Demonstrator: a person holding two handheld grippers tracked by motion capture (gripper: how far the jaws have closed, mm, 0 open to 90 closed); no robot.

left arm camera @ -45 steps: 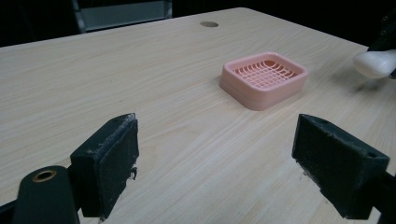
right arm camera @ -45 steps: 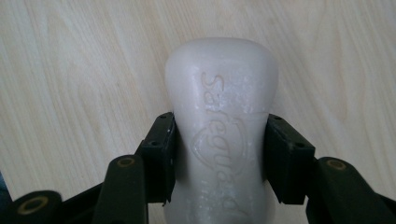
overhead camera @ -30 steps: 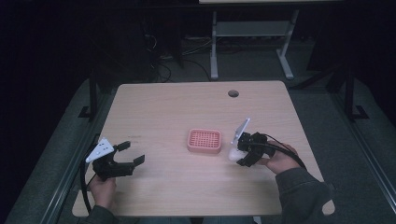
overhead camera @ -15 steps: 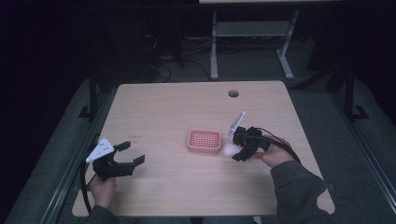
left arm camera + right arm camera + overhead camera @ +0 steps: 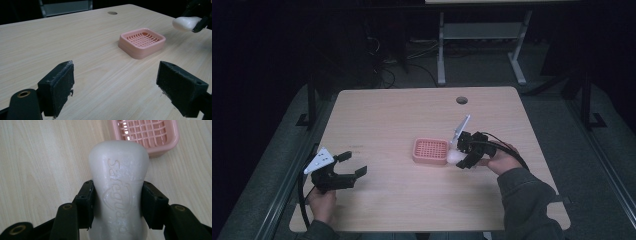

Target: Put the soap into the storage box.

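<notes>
Right gripper view puts the white soap bar [image 5: 117, 187] straight ahead of me, clamped at its sides between my right tool's [image 5: 117, 206] pads, with the pink soap dish [image 5: 147, 135] just beyond its far end. From the high view, the bar [image 5: 455, 157] hangs just beside the dish's [image 5: 430, 151] right edge, above the desk [image 5: 402, 115]. My left tool [image 5: 353, 163] sits near the desk's front left corner, well apart from the dish, jaws spread wide with nothing between them.
</notes>
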